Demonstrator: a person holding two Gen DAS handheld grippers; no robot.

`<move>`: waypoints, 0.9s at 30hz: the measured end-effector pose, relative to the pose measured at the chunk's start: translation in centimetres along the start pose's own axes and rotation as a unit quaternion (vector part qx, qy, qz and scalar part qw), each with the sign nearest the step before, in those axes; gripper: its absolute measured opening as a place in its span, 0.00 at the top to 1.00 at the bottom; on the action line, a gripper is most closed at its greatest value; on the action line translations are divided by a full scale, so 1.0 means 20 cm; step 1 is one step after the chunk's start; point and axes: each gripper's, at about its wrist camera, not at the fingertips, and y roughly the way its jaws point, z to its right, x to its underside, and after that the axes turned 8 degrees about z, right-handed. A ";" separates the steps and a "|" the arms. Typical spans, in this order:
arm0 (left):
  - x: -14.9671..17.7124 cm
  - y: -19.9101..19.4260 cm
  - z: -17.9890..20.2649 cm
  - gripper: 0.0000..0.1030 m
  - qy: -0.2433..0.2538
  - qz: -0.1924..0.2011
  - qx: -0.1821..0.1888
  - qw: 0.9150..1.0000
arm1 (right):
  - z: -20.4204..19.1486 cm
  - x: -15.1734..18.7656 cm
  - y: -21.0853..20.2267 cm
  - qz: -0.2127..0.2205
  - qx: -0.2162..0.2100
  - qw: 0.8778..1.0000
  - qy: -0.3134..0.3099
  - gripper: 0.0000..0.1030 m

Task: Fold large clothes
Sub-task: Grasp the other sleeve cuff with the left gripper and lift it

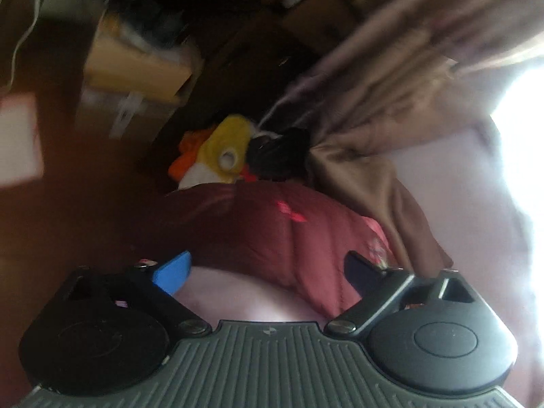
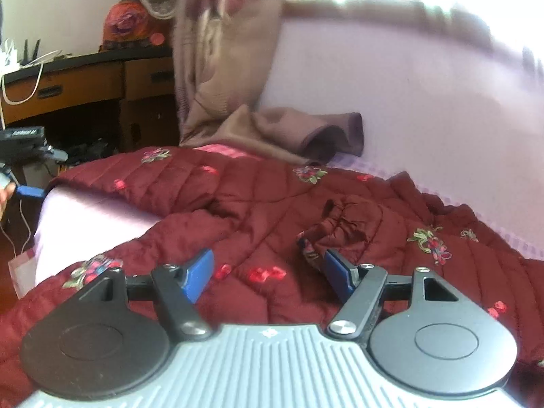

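A large maroon quilted garment (image 2: 265, 210) with embroidered flowers lies spread over a bed with a pale lilac sheet (image 2: 408, 102). Its gathered cuff (image 2: 340, 224) rests on top, just ahead of my right gripper (image 2: 268, 272), which is open and empty low over the garment. My left gripper (image 1: 268, 272) is open and empty at the bed's edge; the garment (image 1: 289, 224) hangs over that edge ahead of it. The left gripper also shows at the far left of the right wrist view (image 2: 23, 170).
A brown cloth (image 2: 299, 132) lies bunched on the bed beyond the garment, below a brown curtain (image 2: 217, 51). A wooden desk with drawers (image 2: 85, 81) stands at the left. Cardboard boxes (image 1: 136, 68) and a yellow-orange soft toy (image 1: 217, 153) sit on the floor by the bed.
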 end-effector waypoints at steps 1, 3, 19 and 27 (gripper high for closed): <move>-0.02 0.02 -0.04 0.06 -0.013 -0.011 -0.005 1.000 | 0.00 0.00 -0.02 0.002 -0.002 1.000 0.001 0.31; -0.06 0.08 -0.10 0.04 -0.030 -0.039 -0.003 0.999 | 0.00 0.00 -0.04 0.004 -0.005 1.000 0.009 0.30; -0.16 0.12 0.01 0.83 0.027 0.004 0.065 0.998 | 0.02 0.04 -0.12 -0.004 -0.008 0.999 0.044 0.29; -0.09 -0.16 0.43 0.86 0.104 0.068 0.105 0.987 | 0.10 0.01 -0.26 0.019 0.006 0.998 0.060 0.29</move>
